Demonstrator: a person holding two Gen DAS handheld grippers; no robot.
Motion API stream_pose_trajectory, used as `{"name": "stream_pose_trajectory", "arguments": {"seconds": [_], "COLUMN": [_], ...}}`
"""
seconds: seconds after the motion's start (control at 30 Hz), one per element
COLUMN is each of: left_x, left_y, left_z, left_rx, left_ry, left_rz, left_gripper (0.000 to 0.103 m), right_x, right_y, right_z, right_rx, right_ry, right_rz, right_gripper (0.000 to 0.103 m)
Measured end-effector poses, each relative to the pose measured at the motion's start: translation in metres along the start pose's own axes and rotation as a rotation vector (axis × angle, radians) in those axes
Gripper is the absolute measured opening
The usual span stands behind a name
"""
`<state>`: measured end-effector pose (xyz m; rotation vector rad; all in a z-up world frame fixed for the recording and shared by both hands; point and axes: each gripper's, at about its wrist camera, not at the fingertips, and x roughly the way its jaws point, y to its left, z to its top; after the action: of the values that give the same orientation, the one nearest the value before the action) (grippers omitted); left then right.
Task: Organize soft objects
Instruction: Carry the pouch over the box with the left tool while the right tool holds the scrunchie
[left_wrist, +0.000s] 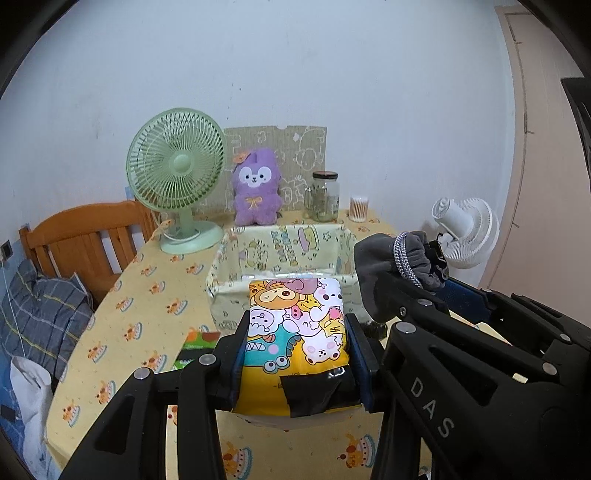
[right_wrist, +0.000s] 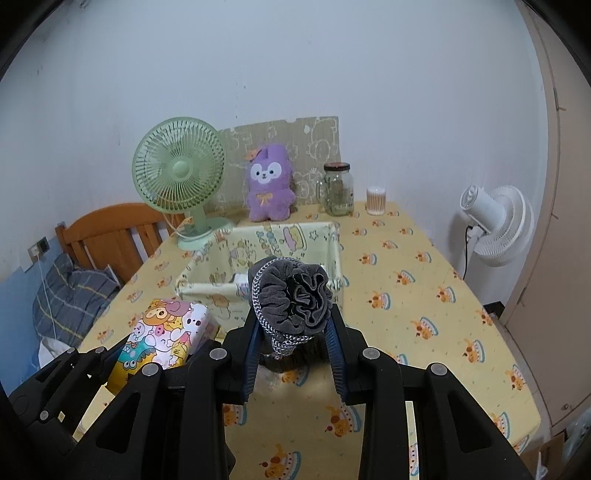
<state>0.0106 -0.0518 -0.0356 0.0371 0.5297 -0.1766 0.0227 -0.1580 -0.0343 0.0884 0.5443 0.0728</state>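
My left gripper (left_wrist: 297, 332) is shut on a soft tissue pack with colourful cartoon print (left_wrist: 295, 325) and holds it above the table, just short of the near rim of a fabric storage basket (left_wrist: 280, 243). My right gripper (right_wrist: 293, 325) is shut on a grey velvet pouch with a silver chain (right_wrist: 295, 299), held up in front of the same basket (right_wrist: 258, 240). In the left wrist view the pouch (left_wrist: 402, 262) shows at right; in the right wrist view the tissue pack (right_wrist: 162, 332) shows at left. Something white lies inside the basket.
A yellow printed tablecloth (right_wrist: 406, 295) covers the table. At the back stand a green desk fan (left_wrist: 177, 173), a purple plush toy (left_wrist: 256, 188), a glass jar (left_wrist: 325, 195) and a cotton swab box (left_wrist: 359, 207). A white fan (right_wrist: 495, 221) stands right, a wooden chair (left_wrist: 85, 240) left.
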Motion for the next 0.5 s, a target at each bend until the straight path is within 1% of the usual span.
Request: {"name": "stream_pose_trajectory", "arguments": {"seconds": [0.33, 0.5], "left_x": [-0.015, -0.016], "left_y": [0.001, 0.001], "left_z": [0.026, 0.033], "left_rx": [-0.004, -0.017], "left_ry": [-0.064, -0.081], "left_rz": [0.005, -0.01], "left_gripper": [0.048, 0.048], "right_x": [-0.015, -0.019], "right_y": [0.006, 0.006], "right_z": [0.028, 0.038], "right_rx": [-0.014, -0.017], "right_ry": [-0.057, -0.079], "right_rz": [0.008, 0.002], "right_gripper": [0.036, 0.036]}}
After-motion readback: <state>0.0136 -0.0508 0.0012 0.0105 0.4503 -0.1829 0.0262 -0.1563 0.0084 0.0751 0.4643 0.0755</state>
